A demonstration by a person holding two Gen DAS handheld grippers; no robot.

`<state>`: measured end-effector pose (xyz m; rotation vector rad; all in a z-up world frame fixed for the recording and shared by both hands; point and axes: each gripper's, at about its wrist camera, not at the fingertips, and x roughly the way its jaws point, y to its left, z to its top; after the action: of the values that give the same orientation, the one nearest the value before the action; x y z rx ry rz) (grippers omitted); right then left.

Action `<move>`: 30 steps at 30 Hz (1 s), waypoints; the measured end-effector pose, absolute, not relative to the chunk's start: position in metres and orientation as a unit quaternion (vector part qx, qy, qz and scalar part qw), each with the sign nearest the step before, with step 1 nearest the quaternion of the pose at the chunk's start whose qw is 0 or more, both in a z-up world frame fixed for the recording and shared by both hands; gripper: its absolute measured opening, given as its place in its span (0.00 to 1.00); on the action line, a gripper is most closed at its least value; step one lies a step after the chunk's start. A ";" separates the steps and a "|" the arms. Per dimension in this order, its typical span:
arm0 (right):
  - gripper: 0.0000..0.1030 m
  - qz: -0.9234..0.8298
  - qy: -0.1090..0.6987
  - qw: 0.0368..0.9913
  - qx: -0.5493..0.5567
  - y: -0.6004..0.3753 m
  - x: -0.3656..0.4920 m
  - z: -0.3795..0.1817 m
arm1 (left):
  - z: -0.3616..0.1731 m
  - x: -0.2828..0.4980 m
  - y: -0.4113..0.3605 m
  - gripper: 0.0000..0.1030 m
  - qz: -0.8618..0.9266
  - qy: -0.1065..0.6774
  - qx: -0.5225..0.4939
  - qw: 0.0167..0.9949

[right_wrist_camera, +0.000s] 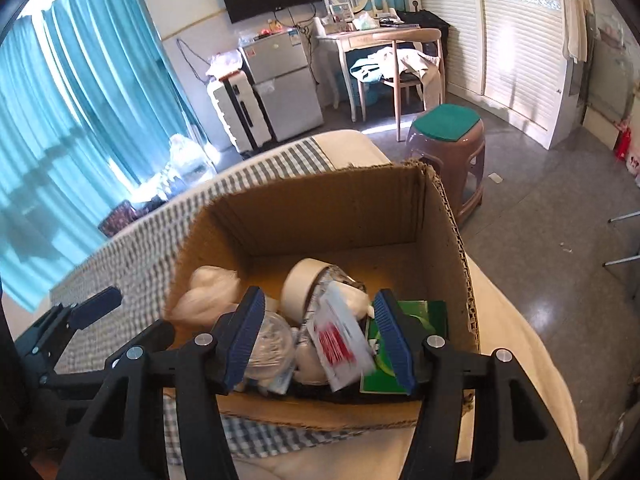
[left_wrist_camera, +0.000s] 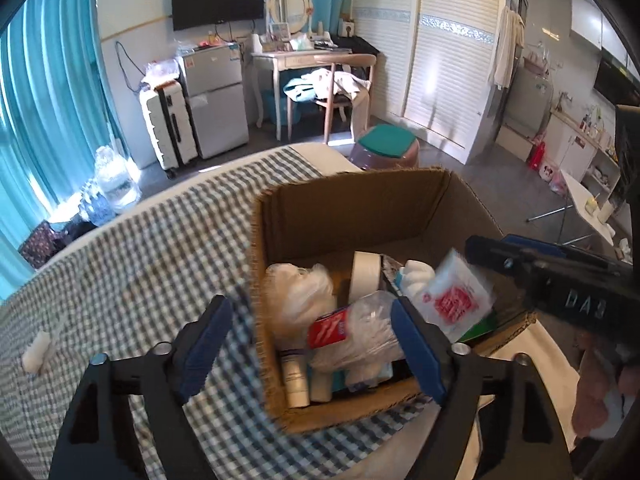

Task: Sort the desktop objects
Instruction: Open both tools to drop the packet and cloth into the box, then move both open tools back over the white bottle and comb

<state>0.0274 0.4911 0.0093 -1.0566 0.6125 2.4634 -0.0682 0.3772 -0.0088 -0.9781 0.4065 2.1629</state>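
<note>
An open cardboard box point(left_wrist_camera: 360, 204) point(right_wrist_camera: 320, 216) stands on the checked cloth and holds several items: a white tape roll point(right_wrist_camera: 300, 284), white wadding point(left_wrist_camera: 296, 292), a clear plastic bottle point(left_wrist_camera: 360, 328), a green pack point(right_wrist_camera: 416, 320). A white sachet with red print point(right_wrist_camera: 340, 340) point(left_wrist_camera: 456, 296) is blurred, loose between my right gripper's point(right_wrist_camera: 320, 336) open jaws above the box. My left gripper point(left_wrist_camera: 316, 344) is open and empty over the box's near left edge. A small white roll point(left_wrist_camera: 36, 350) lies on the cloth at the left.
The checked cloth point(left_wrist_camera: 140, 264) covers the bed-like surface; a white sheet point(right_wrist_camera: 512, 320) lies at the right. A purple stool with green seat point(right_wrist_camera: 448, 136) stands behind the box. A fridge, suitcase, desk and chair stand farther back.
</note>
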 end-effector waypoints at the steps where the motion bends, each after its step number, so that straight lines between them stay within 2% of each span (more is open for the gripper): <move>1: 0.56 0.879 0.223 0.193 -0.374 0.489 0.029 0.013 | -0.003 -0.068 0.370 0.88 0.842 0.155 -0.375 0.354; 3: 0.56 0.880 0.227 0.193 -0.370 0.483 0.031 0.020 | 0.010 -0.068 0.356 0.93 0.849 0.140 -0.368 0.353; 9: 0.56 0.889 0.222 0.182 -0.356 0.451 0.035 0.045 | 0.041 -0.065 0.312 0.95 0.867 0.127 -0.349 0.333; 11: 0.56 0.895 0.211 0.169 -0.355 0.433 0.033 0.053 | 0.049 -0.064 0.292 0.98 0.874 0.123 -0.347 0.317; 16: 0.56 0.906 0.186 0.137 -0.354 0.384 0.023 0.066 | 0.066 -0.066 0.224 1.00 0.901 0.116 -0.335 0.249; 25: 0.61 0.920 0.168 0.057 -0.350 0.276 -0.012 0.076 | 0.064 -0.075 0.096 1.00 0.926 0.080 -0.341 0.139; 30: 0.64 0.923 0.149 0.025 -0.354 0.224 -0.031 0.071 | 0.042 -0.078 0.036 1.00 0.929 0.057 -0.353 0.097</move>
<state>-0.0309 0.2238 0.0710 -1.0939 0.4594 2.8541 -0.0785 0.0362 0.0423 -1.0440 0.1699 2.7504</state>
